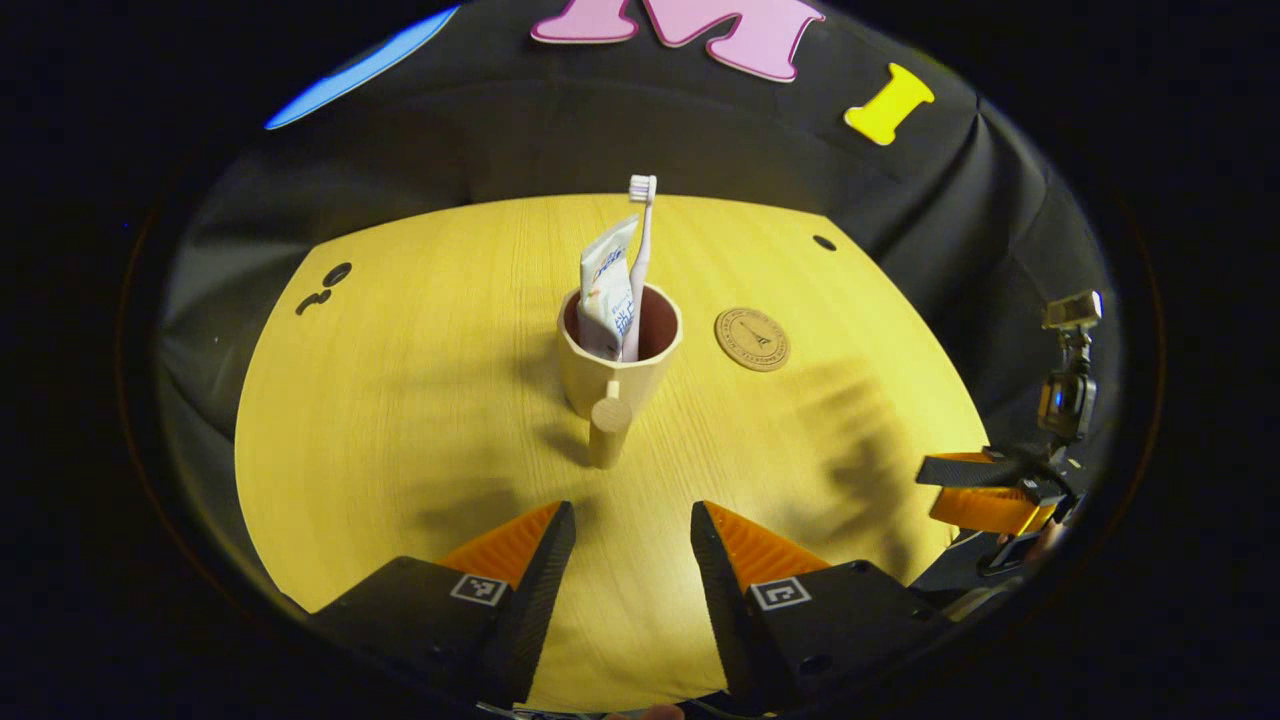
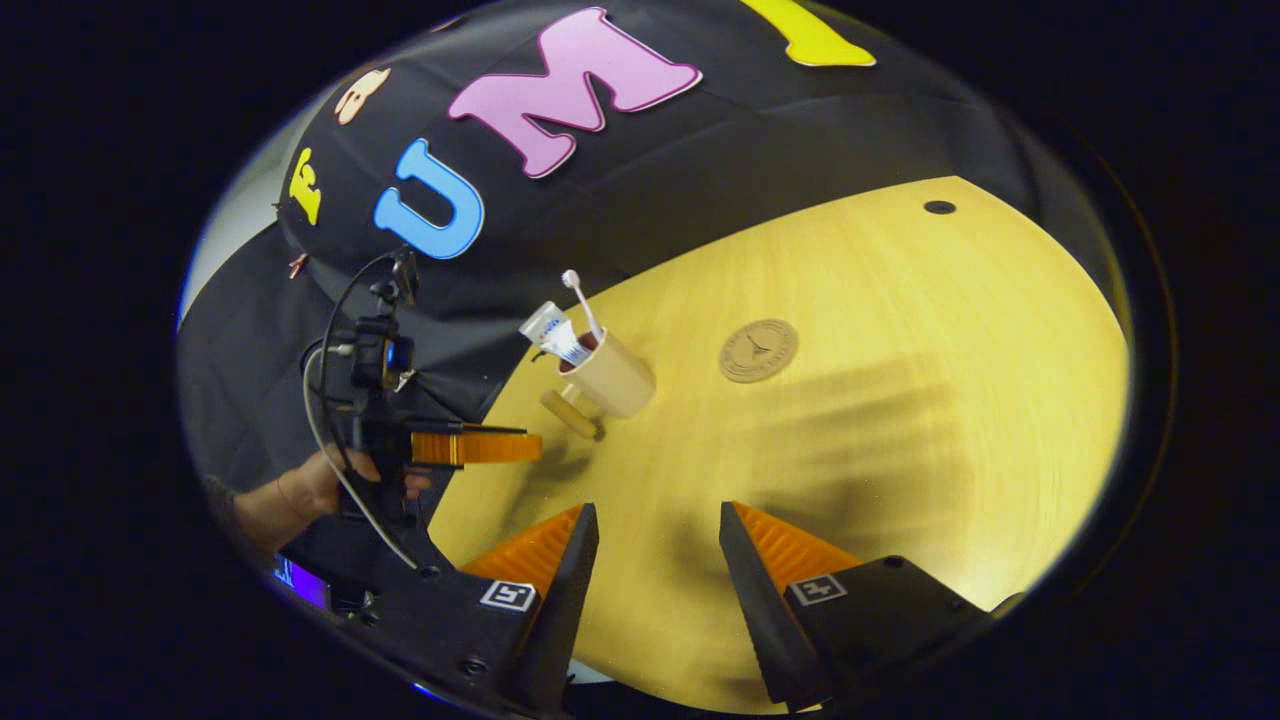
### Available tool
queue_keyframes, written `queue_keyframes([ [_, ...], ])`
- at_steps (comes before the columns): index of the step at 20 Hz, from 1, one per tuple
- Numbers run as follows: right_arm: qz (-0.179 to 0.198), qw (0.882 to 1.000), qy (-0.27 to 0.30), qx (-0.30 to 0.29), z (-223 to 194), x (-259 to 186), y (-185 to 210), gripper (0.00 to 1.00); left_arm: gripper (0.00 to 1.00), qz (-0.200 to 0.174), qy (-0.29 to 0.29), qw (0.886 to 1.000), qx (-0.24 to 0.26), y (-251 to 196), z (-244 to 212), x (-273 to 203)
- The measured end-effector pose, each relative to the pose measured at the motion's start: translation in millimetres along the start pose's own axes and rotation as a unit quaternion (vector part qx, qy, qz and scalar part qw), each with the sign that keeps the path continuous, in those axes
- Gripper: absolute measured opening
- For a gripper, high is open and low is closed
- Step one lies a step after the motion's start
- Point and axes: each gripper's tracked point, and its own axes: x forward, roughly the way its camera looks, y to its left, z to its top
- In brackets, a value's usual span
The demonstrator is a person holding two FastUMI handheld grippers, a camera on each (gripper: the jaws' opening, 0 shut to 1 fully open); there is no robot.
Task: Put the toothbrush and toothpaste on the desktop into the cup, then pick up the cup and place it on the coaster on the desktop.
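Cup (image 1: 618, 360) at frame centre on desktop (image 1: 400, 400), holding upright toothbrush (image 1: 641, 250) and toothpaste (image 1: 607, 290) | coaster (image 1: 752, 339) bare, right of cup, apart | left gripper (image 1: 632, 540) released, unloaded | right gripper (image 2: 658, 545) released, unloaded

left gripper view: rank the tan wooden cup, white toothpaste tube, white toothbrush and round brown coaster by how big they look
1. tan wooden cup, largest.
2. white toothpaste tube, partly sunk in the cup.
3. round brown coaster.
4. white toothbrush: tall but thinnest, lower end hidden.
Tube and coaster look close in area, so their order is unsure.
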Motion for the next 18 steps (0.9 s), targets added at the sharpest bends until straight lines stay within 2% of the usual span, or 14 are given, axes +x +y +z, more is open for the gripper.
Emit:
queue_keyframes([
  [6, -0.047, 0.998, -0.016, 0.034, -6.3, -34.5, -42.5, 0.76, 0.73, 0.023, 0.048, 0.998, 0.023, 15.6, 29.4, 34.9],
  [10, -0.062, 0.996, -0.031, 0.058, -2.1, -44.1, -56.4, 0.76, 0.72, 0.028, 0.09, 0.995, 0.045, 15.9, 34.9, 55.1],
  [11, -0.064, 0.995, -0.034, 0.062, -1.7, -44.3, -58.5, 0.75, 0.63, 0.029, 0.099, 0.994, 0.048, 15.9, 34.8, 60.2],
  [12, -0.064, 0.995, -0.034, 0.066, -0.7, -44.2, -59.5, 0.76, 0.64, 0.032, 0.104, 0.993, 0.052, 16.8, 35.9, 64.9],
  [13, -0.063, 0.995, -0.034, 0.069, -0.2, -44.1, -59.4, 0.76, 0.57, 0.038, 0.108, 0.992, 0.054, 18.7, 37.4, 68.3],
  [14, -0.063, 0.995, -0.035, 0.07, -0.7, -43.2, -59.2, 0.76, 0.59, 0.043, 0.112, 0.991, 0.055, 22.0, 37.6, 69.7],
  [15, -0.064, 0.995, -0.035, 0.071, -0.2, -44.7, -59.7, 0.76, 0.53, 0.043, 0.117, 0.991, 0.053, 22.1, 37.6, 71.8],
  [16, -0.064, 0.995, -0.035, 0.072, 0.3, -43.7, -59.9, 0.76, 0.58, 0.043, 0.122, 0.99, 0.051, 22.3, 36.9, 75.5],
  [17, -0.064, 0.995, -0.035, 0.073, 0.3, -42.8, -59.9, 0.76, 0.54, 0.044, 0.126, 0.99, 0.05, 22.7, 35.9, 79.0],
  [18, -0.064, 0.995, -0.035, 0.073, 0.2, -42.0, -60.6, 0.76, 0.53, 0.043, 0.129, 0.989, 0.051, 22.0, 36.4, 80.6],
])
